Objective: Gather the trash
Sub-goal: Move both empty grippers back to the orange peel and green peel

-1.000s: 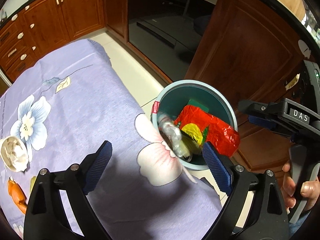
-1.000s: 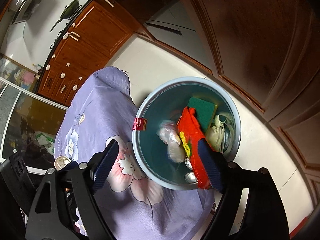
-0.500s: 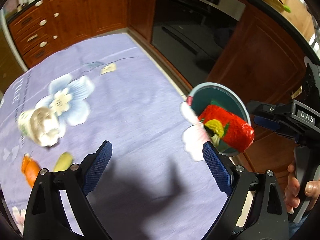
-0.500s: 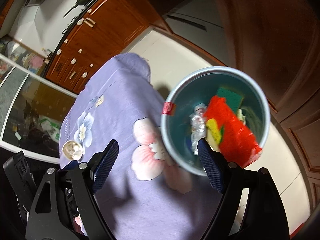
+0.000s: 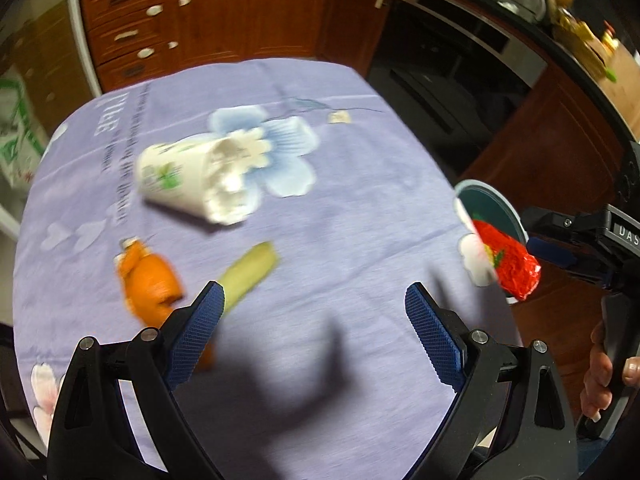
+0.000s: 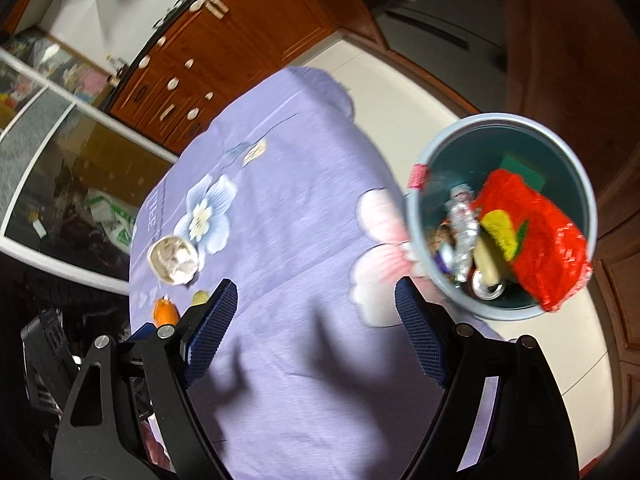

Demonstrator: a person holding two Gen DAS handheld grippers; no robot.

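A white paper cup [image 5: 192,178] stuffed with tissue lies on its side on the purple flowered tablecloth [image 5: 360,184]. An orange peel [image 5: 150,280] and a yellowish scrap [image 5: 250,270] lie nearer, just ahead of my open, empty left gripper [image 5: 314,326]. The teal trash bin [image 6: 576,176] stands off the table's right edge and holds a red wrapper [image 6: 536,236], a crushed bottle [image 6: 462,220], a can and a green sponge. My right gripper [image 6: 314,332] is open and empty over the cloth, left of the bin. The cup [image 6: 173,260] and the peel [image 6: 165,312] show at its far left.
Wooden cabinets [image 5: 208,12] and a dark oven front [image 5: 452,80] line the far side. Pale floor [image 6: 384,68] lies beyond the table. The other gripper and the hand holding it [image 5: 608,256] are at the right edge of the left wrist view.
Both grippers have swung left, away from the bin and over the table. The cup, peel and scrap have come closer to the middle of the left view. Both jaws stay open.
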